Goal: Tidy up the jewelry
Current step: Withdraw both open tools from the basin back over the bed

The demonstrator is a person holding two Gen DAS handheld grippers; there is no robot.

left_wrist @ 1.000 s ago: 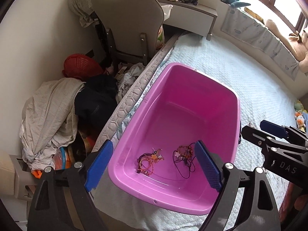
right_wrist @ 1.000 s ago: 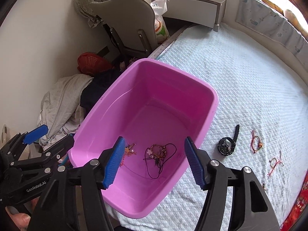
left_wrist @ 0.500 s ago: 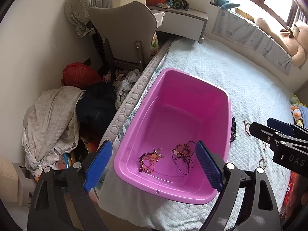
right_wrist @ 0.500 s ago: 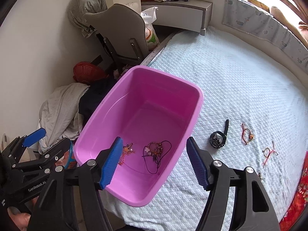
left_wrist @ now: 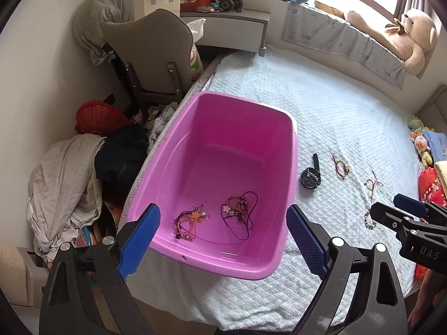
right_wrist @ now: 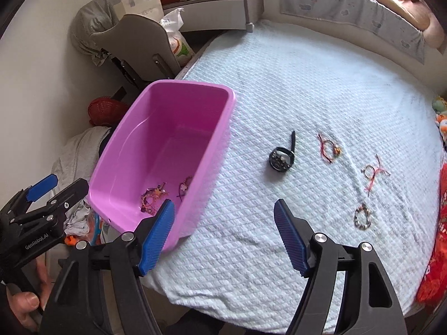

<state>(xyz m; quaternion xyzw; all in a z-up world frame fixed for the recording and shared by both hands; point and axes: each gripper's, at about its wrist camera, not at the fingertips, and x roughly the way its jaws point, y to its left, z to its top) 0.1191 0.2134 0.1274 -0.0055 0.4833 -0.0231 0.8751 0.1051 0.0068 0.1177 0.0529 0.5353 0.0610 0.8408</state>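
A pink tub (left_wrist: 292,150) stands on the pale blue bedspread (right_wrist: 279,89) at the bed's left edge. On its floor lie an orange-flower bracelet (left_wrist: 191,220) and a black cord necklace (left_wrist: 237,209). Right of the tub on the bedspread lie a black watch (right_wrist: 282,157), a red cord bracelet (right_wrist: 328,148), a pink string bracelet (right_wrist: 373,174) and a beaded bracelet (right_wrist: 362,217). My left gripper (left_wrist: 222,223) hangs above the tub's near end, its jaws opening and empty. My right gripper (right_wrist: 223,209) hovers over the bedspread beside the tub, jaws opening, nothing between them.
A grey chair (left_wrist: 151,53), a heap of clothes (left_wrist: 64,184) and a red basket (left_wrist: 96,115) fill the floor left of the bed. A teddy bear (left_wrist: 408,36) lies on the window seat. Red cloth (right_wrist: 435,251) borders the bed's right side.
Both grippers have drawn back and shifted right. The right gripper left the tub and now hangs over the bedspread, with the watch and bracelets in fuller view. Both jaws stand slightly wider.
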